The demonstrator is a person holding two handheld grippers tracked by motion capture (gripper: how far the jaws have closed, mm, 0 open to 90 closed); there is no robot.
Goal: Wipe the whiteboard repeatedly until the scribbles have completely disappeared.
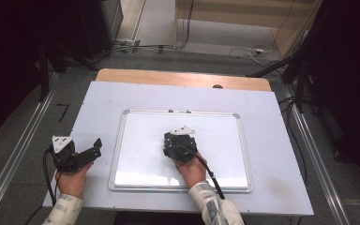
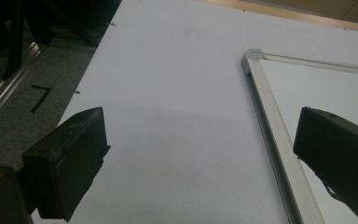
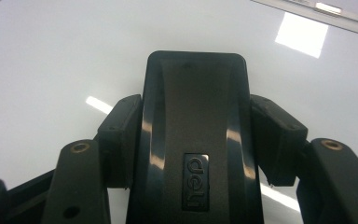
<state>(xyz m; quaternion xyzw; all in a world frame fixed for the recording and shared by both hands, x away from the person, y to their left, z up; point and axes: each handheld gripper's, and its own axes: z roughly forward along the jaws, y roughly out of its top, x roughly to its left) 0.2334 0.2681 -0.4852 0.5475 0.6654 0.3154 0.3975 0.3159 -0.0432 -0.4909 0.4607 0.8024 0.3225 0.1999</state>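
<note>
High view: the right gripper sat over the middle of a whiteboard that lay flat on the white counter, with a hand behind it and a cable trailing back toward the sleeve. The board looked clean wherever it could be seen. The left gripper rested off the board, just beside its left frame, over bare counter. No box, tray or other container stood anywhere on the counter, so nothing was held in one.

Left gripper view: its two jaws stood wide apart with nothing between them, one over the counter and the other over the metal frame of the whiteboard.

Right gripper view: the jaws were clenched on a black board eraser, pads pressing its two long sides, its glossy back facing the camera and carrying a small brand label. The eraser lay against or just above the whiteboard; which of the two could not be told.

Judging by this, the step in hand was wiping the board. The next move would call for keeping the eraser flat and pressed down while sweeping it across, and the free gripper could steady the frame so the board does not slide.
</note>
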